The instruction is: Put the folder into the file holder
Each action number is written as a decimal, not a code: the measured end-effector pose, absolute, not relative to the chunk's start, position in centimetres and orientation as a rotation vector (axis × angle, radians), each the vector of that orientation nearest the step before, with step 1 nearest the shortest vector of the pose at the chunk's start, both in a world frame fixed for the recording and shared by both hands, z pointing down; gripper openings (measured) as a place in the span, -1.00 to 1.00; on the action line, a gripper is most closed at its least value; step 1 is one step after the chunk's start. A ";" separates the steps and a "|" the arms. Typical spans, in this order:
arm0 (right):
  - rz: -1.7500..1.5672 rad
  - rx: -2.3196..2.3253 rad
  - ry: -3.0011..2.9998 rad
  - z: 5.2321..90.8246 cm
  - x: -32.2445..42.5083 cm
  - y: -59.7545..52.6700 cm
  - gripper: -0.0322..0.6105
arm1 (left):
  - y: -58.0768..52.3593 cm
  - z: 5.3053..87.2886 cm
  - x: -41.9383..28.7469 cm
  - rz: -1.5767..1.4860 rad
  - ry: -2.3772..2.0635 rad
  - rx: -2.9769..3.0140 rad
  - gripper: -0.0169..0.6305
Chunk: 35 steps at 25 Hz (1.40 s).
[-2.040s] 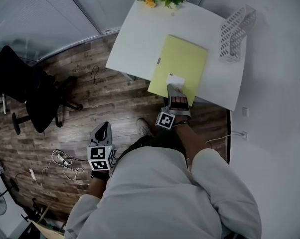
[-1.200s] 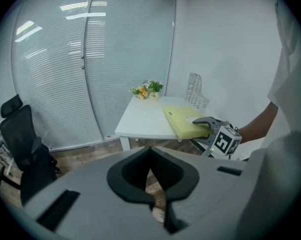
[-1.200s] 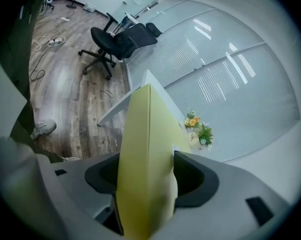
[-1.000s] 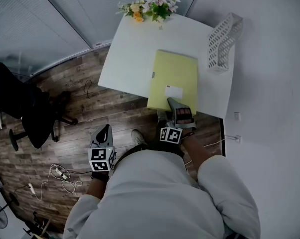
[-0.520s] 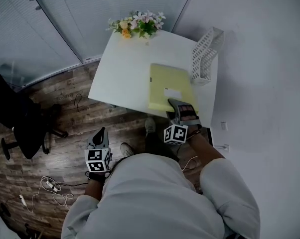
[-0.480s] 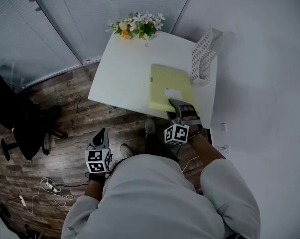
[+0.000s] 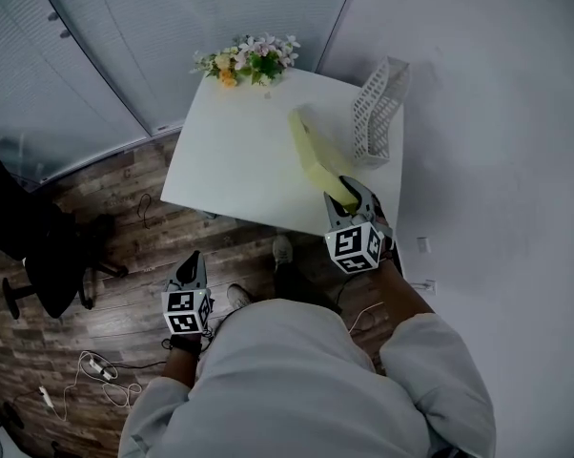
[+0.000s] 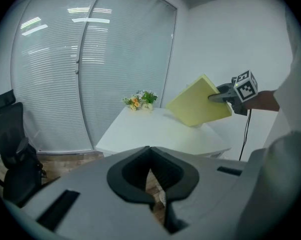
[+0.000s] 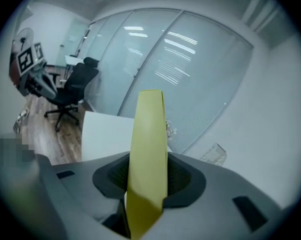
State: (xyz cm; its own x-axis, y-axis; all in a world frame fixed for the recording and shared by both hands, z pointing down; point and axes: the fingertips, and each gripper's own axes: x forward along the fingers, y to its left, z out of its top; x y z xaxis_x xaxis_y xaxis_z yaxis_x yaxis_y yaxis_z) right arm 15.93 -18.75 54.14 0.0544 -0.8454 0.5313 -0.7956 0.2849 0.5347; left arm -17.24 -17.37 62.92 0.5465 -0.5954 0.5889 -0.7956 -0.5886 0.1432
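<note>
A pale yellow folder is lifted off the white table and tilted up on edge, its far end toward the white mesh file holder at the table's right side. My right gripper grips the folder's near edge, and its jaws are closing with the folder pressed between them. In the left gripper view the folder hangs slanted above the table. My left gripper hangs low at my left over the wooden floor, shut and holding nothing.
A flower arrangement sits at the table's far edge. A black office chair stands to the left on the wooden floor, and cables lie near my feet. The wall runs close along the table's right side.
The folder lay flat on the table; now my right gripper has raised it off the surface and turned it on edge. The left gripper stayed low.
</note>
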 end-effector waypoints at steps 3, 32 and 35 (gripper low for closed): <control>-0.025 1.636 -1.770 51.6 17.0 -18.3 -0.38 | -17.4 62.7 -16.8 0.699 -1.129 2.402 -0.92; 0.464 2.480 -1.737 37.4 35.1 -11.5 -0.37 | -16.7 62.6 -14.3 0.707 -1.048 2.457 -0.92; 0.480 2.482 -1.710 37.6 36.1 -12.4 -0.37 | -16.7 62.8 -14.3 0.707 -1.047 2.452 -0.92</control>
State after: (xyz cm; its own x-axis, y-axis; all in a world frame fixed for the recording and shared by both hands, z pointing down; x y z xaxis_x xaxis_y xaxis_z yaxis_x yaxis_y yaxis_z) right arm 36.05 -12.41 37.63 0.3243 -0.8953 0.3054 -0.9234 -0.3697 -0.1032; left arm -14.29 -16.70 62.82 0.5959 -0.5543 0.5812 -0.7461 -0.6498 0.1453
